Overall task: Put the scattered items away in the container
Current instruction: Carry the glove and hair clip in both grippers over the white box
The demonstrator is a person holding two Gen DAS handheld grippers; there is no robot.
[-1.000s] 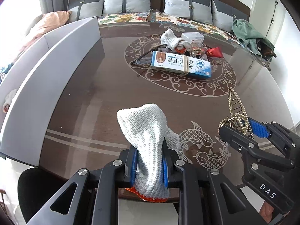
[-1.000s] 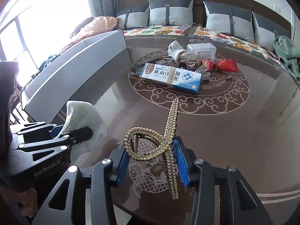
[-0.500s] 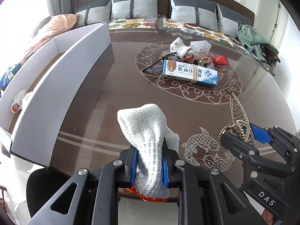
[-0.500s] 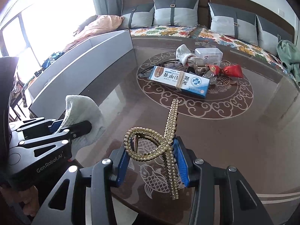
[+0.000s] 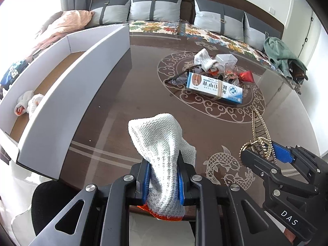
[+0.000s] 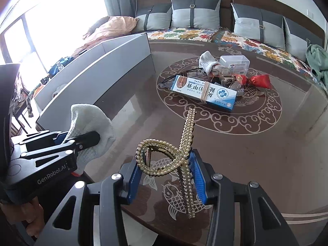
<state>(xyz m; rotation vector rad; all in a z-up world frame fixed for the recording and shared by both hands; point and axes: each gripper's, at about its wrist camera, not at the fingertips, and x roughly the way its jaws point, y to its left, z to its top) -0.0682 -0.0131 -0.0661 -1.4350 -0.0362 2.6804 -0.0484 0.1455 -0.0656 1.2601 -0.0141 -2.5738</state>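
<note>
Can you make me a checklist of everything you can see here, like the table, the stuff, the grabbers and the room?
Surface: dark glossy table with swirl and fish patterns.
Job's things: white container along the table's left edge, with a knit glove already inside. In the middle lies a pile: blue-and-white box, another glove, clear plastic box, red pouch, glasses.
Clutter: nothing seen beyond that pile.
Grippers: left gripper is shut on a grey knit glove with an orange cuff; right gripper is shut on a pearl hair clip. Both are off the table.
Cables: nothing seen.
Surroundings: sofa with grey cushions, floral cover, green cloth, bright window.
</note>
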